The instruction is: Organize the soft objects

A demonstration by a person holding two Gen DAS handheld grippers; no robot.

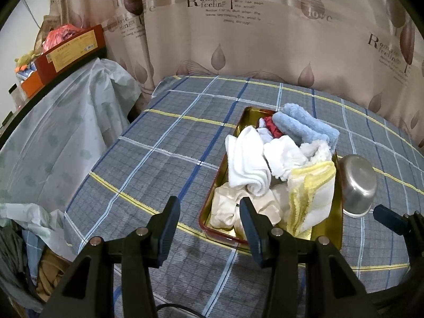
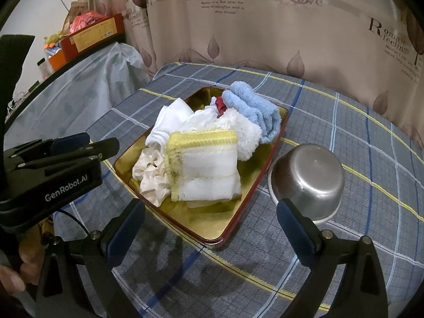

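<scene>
Dim, warm indoor light; soft shadows on the grey plaid bedspread (image 2: 331,122); strong fisheye bending and black vignette at corners.

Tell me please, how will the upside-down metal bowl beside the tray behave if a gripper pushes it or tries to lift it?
The metal bowl sits rim-down on the plaid cloth, so it will probably slide rather than roll or tip. Its smooth, rounded wall looks slippery, so fingers may slip off. It looks thin and stiff, likely light for its size.
</scene>
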